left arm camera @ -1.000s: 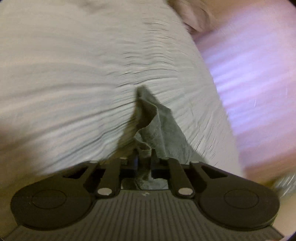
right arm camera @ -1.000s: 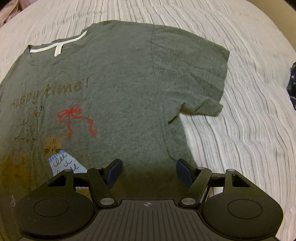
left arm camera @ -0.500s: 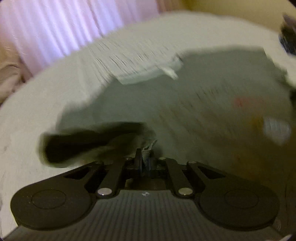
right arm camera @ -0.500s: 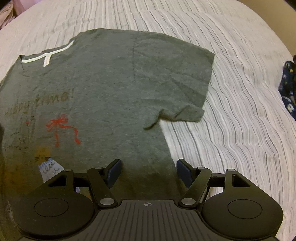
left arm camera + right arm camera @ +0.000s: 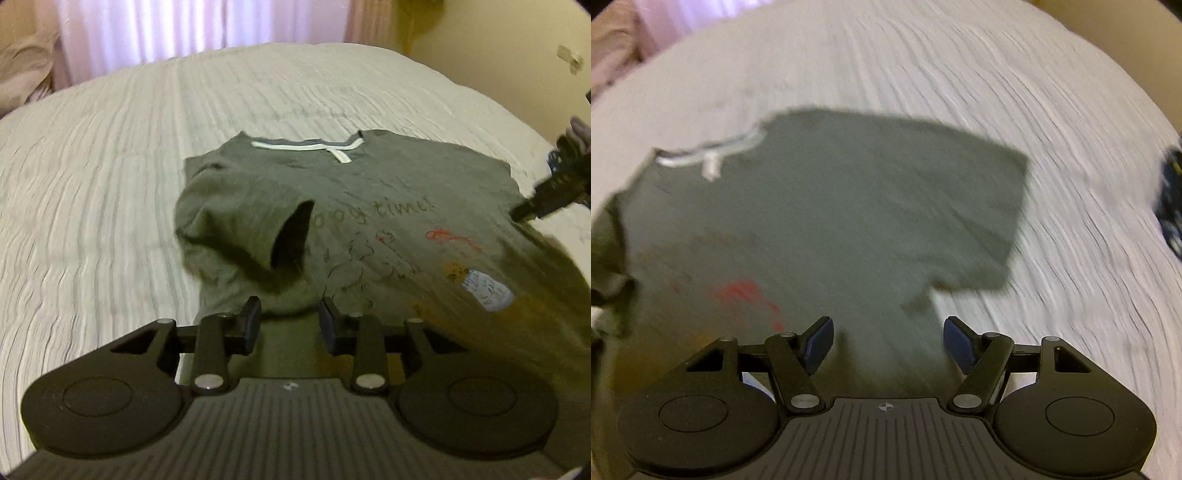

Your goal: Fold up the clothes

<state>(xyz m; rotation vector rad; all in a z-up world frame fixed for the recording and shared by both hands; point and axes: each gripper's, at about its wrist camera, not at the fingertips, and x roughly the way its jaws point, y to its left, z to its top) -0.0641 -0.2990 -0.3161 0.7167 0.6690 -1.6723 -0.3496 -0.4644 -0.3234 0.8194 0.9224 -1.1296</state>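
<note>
A: Start at the left tongs (image 5: 289, 323). How do they stand?

B: Released. The two black fingers (image 5: 251, 319) are apart with nothing between them, and they hover over the lower part of the grey T-shirt (image 5: 388, 192).

A: And the right tongs (image 5: 888, 345)?

B: Also spread wide and empty. Their blue pads (image 5: 820, 343) sit well apart, above the shirt's side near the underarm. That view is blurred, so fine detail is lost.

A: Where does the shirt lie?

B: Front up on the bed (image 5: 110, 177), which has a white ribbed cover. The neckline with its white tape (image 5: 306, 146) points away from the left camera. The left sleeve (image 5: 243, 229) is turned in over the chest, its dark opening facing the print. The right sleeve (image 5: 979, 206) is spread flat on the cover.

A: What is on the print?

B: In the left view, lettering ending in "time!" (image 5: 402, 208), with the sleeve covering the start of it. Below that is a red bow (image 5: 452, 238), some line drawings and a small pale blue patch (image 5: 487, 290).

A: Anything at the edges?

B: The right-hand tool shows at the right edge of the left view as a dark shape over the shirt's far side. A dark patterned cloth (image 5: 1172, 203) lies on the bed, well apart from the shirt, at the right edge of the right view. Pale pink curtains (image 5: 184, 26) hang behind the bed.
</note>
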